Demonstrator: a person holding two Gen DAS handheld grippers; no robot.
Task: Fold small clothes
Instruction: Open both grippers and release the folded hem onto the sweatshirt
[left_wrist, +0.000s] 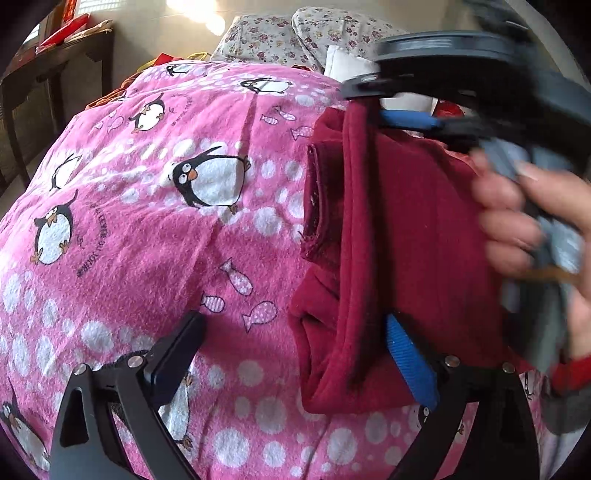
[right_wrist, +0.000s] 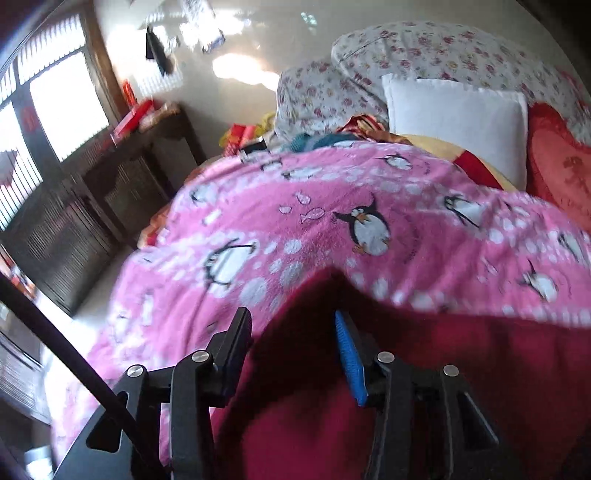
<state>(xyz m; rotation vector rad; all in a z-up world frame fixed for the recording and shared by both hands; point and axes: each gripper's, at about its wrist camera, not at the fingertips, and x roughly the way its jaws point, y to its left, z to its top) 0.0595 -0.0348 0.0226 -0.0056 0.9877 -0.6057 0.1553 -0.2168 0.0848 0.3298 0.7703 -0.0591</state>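
garment: dark red knit top (left_wrist: 406, 236), partly folded, lying on the pink penguin blanket (left_wrist: 155, 221) toward its right side in the left wrist view; one folded-over strip hangs from above, hem layers stacked at the left edge
right gripper: (left_wrist: 373, 110) comes in over the far end of the garment; the strip of red cloth hangs from its jaws, so it reads as clamped on that fold; person's hand (left_wrist: 532, 221) on the handle, blurred
right wrist view: red cloth fills the gap between the fingers; pad contact not clear there
left gripper: (left_wrist: 295, 354) jaws wide apart, nothing pinched; blue finger against the near edge of the garment, black finger out on bare blanket
step, my read: carrying the fold across
do it well: keep the lifted edge taut and parallel to the hem; lay it flush on the stack before letting go; left pins the near edge so layers don't drag
surroundings: floral pillows (right_wrist: 424, 55), white cushion (right_wrist: 458, 122) at the head of the bed
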